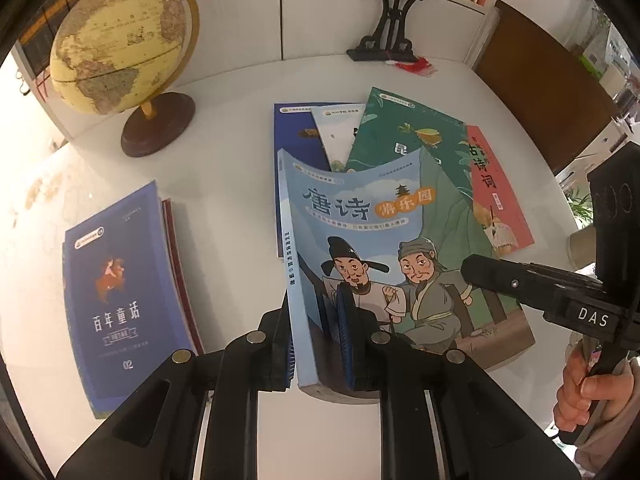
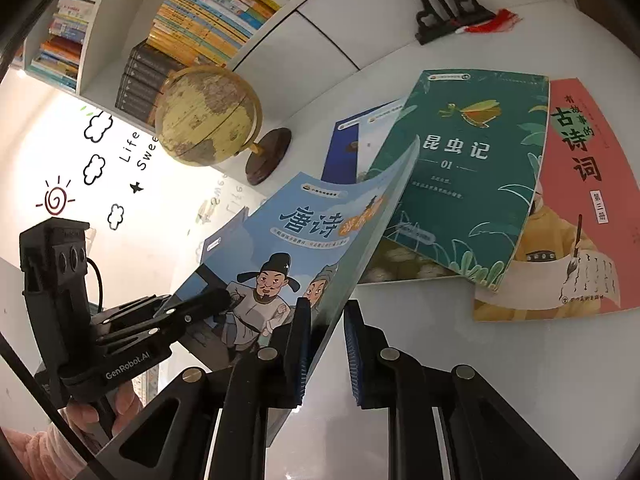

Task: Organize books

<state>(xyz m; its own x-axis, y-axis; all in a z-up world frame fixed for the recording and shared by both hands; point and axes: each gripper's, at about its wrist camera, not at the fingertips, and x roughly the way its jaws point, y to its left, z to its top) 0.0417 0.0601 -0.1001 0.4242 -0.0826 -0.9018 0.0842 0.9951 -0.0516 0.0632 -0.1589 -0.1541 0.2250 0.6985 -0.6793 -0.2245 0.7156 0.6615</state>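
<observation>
On the white table [image 1: 224,184], I have the light-blue book [image 1: 360,232] lifted, left gripper [image 1: 316,332] and right gripper [image 2: 326,344] both clenched on it; one stack [image 1: 120,288] started, four books [image 2: 460,168] remain scattered.

"唐诗" on light blue book [image 1: 360,216]; "百年童话", "02" on dark blue book [image 1: 120,300]; "昆虫记", "01" on green book [image 2: 460,168]; "DAS" on right gripper [image 1: 476,270]; "GenRobot.AI" on left gripper [image 2: 216,300].
</observation>
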